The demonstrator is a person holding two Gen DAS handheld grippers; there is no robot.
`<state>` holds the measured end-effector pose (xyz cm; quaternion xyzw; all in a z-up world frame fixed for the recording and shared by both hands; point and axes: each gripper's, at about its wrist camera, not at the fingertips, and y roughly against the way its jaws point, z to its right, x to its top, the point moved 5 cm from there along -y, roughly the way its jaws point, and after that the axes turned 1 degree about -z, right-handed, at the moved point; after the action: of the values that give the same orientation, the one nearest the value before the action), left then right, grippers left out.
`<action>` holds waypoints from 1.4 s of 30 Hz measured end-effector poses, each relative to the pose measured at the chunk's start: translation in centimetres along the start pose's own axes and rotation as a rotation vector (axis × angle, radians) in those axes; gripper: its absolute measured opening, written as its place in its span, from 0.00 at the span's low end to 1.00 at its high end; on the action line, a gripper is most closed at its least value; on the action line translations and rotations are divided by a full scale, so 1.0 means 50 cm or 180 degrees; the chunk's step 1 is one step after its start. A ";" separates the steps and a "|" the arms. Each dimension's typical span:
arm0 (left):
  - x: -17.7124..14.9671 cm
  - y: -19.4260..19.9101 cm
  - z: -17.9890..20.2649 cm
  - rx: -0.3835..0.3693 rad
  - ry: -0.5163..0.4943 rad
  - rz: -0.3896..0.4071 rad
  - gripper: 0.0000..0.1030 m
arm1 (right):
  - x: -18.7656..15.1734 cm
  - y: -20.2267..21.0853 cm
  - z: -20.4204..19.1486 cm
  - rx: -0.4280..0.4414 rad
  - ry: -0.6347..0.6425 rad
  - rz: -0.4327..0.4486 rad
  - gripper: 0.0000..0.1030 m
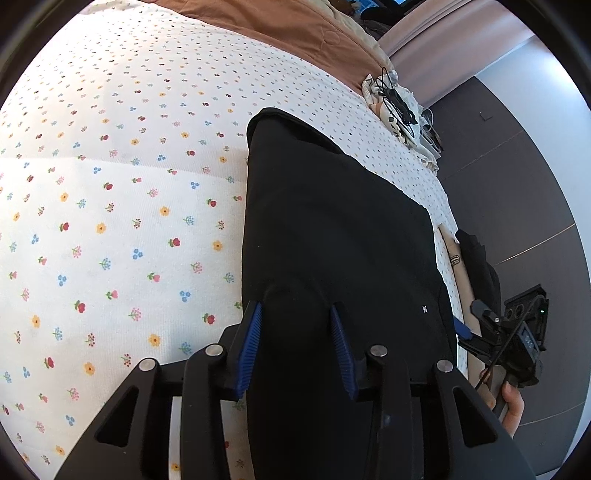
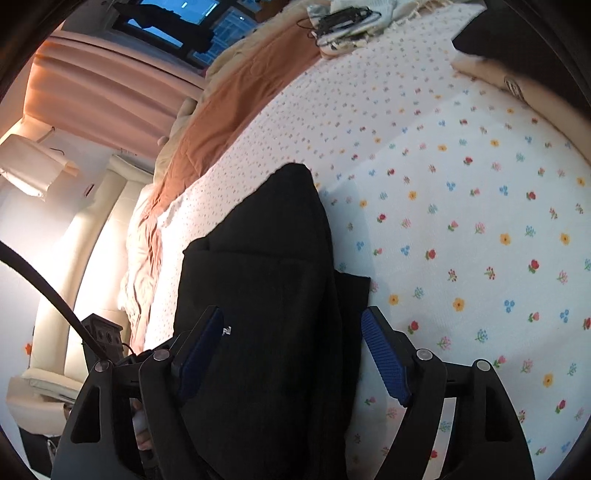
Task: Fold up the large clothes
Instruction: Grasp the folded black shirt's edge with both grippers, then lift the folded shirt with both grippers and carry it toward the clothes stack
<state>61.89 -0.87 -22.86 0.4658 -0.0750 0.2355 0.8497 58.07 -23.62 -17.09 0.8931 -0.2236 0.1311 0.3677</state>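
A black garment (image 1: 332, 221) lies folded into a long strip on the flowered bed sheet (image 1: 110, 184). My left gripper (image 1: 295, 306) is shut on a raised fold at the strip's near end, its blue pads pressing into the cloth from both sides. In the right wrist view the same garment (image 2: 266, 240) runs away from me, a small white logo near the left pad. My right gripper (image 2: 291, 312) stands open over it, jaws wide, neither pad pressing on the cloth. A hand (image 1: 511, 406) holds the right gripper's handle at the bed's edge.
A brown blanket (image 1: 295, 29) is bunched along the far side of the bed. A pile of pale cloth with black cables (image 1: 399, 107) sits at the corner. Dark floor (image 1: 517, 184) lies beyond the edge. A bare forearm (image 2: 517, 85) rests on the sheet (image 2: 461, 221). Pink curtains (image 2: 110, 92) hang behind.
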 end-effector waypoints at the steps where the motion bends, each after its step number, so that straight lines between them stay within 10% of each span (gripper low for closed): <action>1: 0.000 0.000 0.000 -0.0002 -0.0002 -0.0002 0.38 | -0.003 -0.004 0.004 -0.0006 -0.0013 -0.0019 0.74; 15: 0.003 -0.006 -0.004 0.0005 0.0000 -0.0049 0.38 | 0.013 -0.103 0.035 0.0525 -0.0391 -0.0505 0.73; 23: -0.016 -0.027 -0.044 -0.0128 0.0313 -0.0217 0.67 | 0.027 -0.126 0.055 0.0424 -0.0416 -0.0546 0.27; 42: -0.025 0.045 0.036 -0.0694 0.0246 0.0023 0.61 | 0.008 -0.014 -0.078 0.0451 0.0037 -0.0173 0.11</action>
<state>59.87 -1.75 -20.58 0.3609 -0.0691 0.2468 0.8967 58.50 -20.52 -14.62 0.9218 -0.1873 0.1417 0.3083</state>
